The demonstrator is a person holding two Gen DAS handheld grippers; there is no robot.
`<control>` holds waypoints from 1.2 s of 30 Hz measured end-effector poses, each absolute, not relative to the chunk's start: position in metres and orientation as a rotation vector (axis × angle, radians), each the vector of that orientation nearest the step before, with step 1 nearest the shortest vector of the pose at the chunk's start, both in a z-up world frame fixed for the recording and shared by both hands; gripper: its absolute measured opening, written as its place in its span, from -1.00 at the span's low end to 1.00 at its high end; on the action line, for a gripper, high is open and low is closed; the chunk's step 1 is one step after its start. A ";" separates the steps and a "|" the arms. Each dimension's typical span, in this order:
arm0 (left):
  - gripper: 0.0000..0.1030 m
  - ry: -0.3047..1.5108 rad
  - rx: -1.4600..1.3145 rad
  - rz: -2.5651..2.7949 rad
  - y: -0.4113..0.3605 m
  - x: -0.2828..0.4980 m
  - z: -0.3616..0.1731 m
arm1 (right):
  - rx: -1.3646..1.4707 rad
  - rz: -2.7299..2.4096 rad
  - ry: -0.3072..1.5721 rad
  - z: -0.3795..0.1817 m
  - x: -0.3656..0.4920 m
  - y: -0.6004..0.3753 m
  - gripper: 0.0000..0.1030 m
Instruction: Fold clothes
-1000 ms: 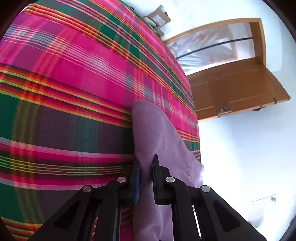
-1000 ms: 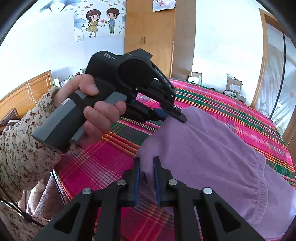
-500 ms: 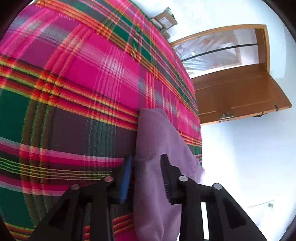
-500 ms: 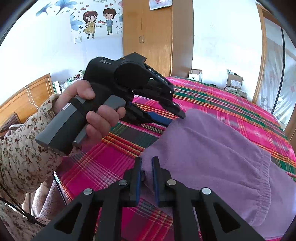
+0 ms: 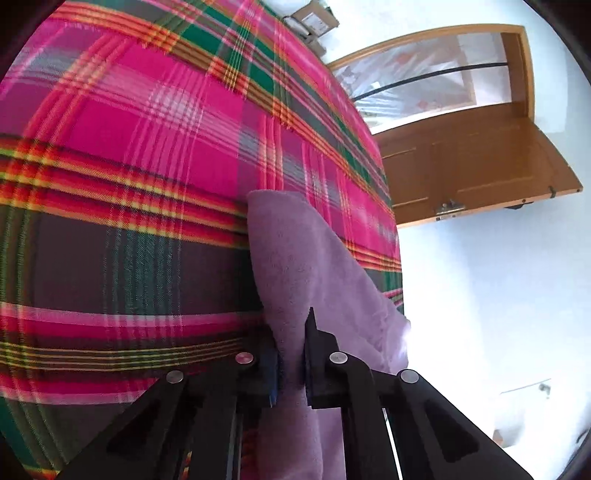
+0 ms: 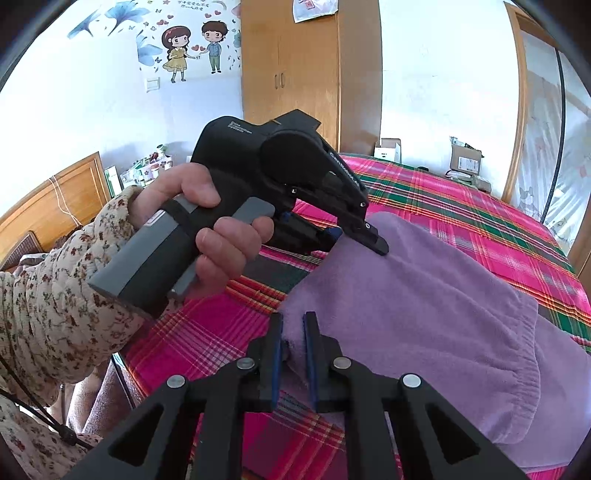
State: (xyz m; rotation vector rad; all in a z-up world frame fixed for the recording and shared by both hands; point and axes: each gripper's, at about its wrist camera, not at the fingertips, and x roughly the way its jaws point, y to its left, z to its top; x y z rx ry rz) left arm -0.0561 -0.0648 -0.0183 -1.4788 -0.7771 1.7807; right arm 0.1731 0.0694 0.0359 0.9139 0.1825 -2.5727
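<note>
Both grippers were on the purple garment (image 6: 424,295), which lay on the plaid bedspread (image 6: 461,206) — pink, green and red checks.

Left gripper (image 5: 291,354): jaws closed in on a fold of the purple garment (image 5: 295,258), cloth pinched between the pads at the bottom centre of the left wrist view. From there the fabric ran up in a narrow ridge to mid-frame, the plaid bedspread (image 5: 147,147) filling the left side. An open wooden door (image 5: 461,162) sat at the right, cardboard boxes (image 5: 314,18) at the top edge.

Right gripper (image 6: 292,332): jaws nearly together, nipping the near corner of the garment at the bottom centre of the right wrist view. The cloth spread off to the right from there, with a gathered elastic hem (image 6: 517,369) at lower right.

In the same view the left gripper (image 6: 354,236) showed at centre, its tips clamped on the garment's far corner — held by a hand (image 6: 218,236) wrapped round the grey grip, in a floral sleeve (image 6: 55,314) at lower left.

Background: wooden wardrobe (image 6: 306,70) at top centre, cartoon wall stickers (image 6: 192,48) at upper left, a wooden headboard (image 6: 48,206) at left.
</note>
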 end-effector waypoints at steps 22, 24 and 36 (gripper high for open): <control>-0.82 -0.825 -1.430 1.896 -0.118 -0.045 -0.008 | 0.888 -2.403 0.224 0.032 0.164 0.024 -0.80; -0.82 -0.832 -1.430 1.911 -0.125 -0.044 -0.007 | 0.891 -2.384 0.225 0.031 0.161 0.018 -0.80; -0.82 -0.871 -1.447 1.979 -0.166 -0.038 -0.007 | 0.881 -2.282 0.220 0.026 0.152 -0.010 -0.80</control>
